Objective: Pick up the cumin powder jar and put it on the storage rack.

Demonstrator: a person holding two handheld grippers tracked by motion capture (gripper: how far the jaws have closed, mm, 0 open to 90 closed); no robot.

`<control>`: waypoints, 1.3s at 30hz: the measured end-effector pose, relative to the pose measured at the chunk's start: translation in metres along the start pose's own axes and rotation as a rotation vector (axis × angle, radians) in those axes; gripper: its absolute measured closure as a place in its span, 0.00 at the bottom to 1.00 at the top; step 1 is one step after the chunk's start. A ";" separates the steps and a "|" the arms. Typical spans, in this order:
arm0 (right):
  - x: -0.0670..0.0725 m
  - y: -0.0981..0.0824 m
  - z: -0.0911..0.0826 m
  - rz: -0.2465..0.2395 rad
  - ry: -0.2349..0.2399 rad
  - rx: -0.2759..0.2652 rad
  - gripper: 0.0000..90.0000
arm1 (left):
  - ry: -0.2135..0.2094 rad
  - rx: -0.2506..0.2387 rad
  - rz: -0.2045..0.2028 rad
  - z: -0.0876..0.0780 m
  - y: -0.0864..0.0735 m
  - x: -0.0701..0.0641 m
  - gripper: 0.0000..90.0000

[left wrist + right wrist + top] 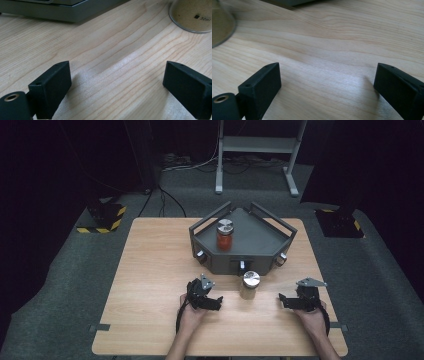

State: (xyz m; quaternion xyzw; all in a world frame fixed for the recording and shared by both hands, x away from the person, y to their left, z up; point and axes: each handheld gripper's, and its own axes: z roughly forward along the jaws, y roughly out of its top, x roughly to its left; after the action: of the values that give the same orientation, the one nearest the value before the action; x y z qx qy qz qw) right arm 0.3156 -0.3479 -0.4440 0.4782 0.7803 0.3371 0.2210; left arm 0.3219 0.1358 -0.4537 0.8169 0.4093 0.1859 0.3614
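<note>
Two sets of jaws stand wide and empty on the counter (150, 270), the small jar (249, 285) upright between the left gripper (206, 296) and the right gripper (299, 300), touching neither. Glass walls and a metal lid suggest something rigid, smooth, breakable and fairly light; it is best taken across the body below the lid.

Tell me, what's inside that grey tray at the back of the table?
Inside the grey tray stands one jar with reddish contents and a silver lid, near its left corner. The floor beside it looks bare; the near wall hides the strip just behind it.
</note>
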 end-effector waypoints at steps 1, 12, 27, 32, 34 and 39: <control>0.001 -0.001 -0.001 -0.005 0.009 -0.006 0.08 | 0.000 0.000 0.000 0.000 0.000 0.000 0.09; 0.007 -0.003 -0.004 -0.038 0.078 -0.034 0.09 | 0.000 0.000 0.000 0.000 0.000 0.000 0.09; 0.011 -0.002 0.000 -0.077 0.284 -0.124 0.11 | 0.000 0.000 0.000 0.000 0.000 0.000 0.09; 0.016 0.002 0.003 -0.086 0.310 -0.144 0.11 | 0.000 0.000 0.000 0.000 0.000 0.000 0.09; 0.018 0.003 0.004 -0.091 0.311 -0.146 0.11 | 0.000 0.000 0.000 0.000 0.000 0.000 0.09; 0.023 0.006 0.007 -0.106 0.322 -0.173 0.11 | 0.001 0.000 -0.001 0.000 0.000 0.000 0.09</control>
State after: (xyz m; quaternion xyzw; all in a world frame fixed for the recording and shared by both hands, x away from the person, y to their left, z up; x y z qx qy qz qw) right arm 0.3135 -0.3230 -0.4441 0.3556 0.7977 0.4630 0.1511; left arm 0.3217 0.1358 -0.4537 0.8166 0.4098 0.1861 0.3614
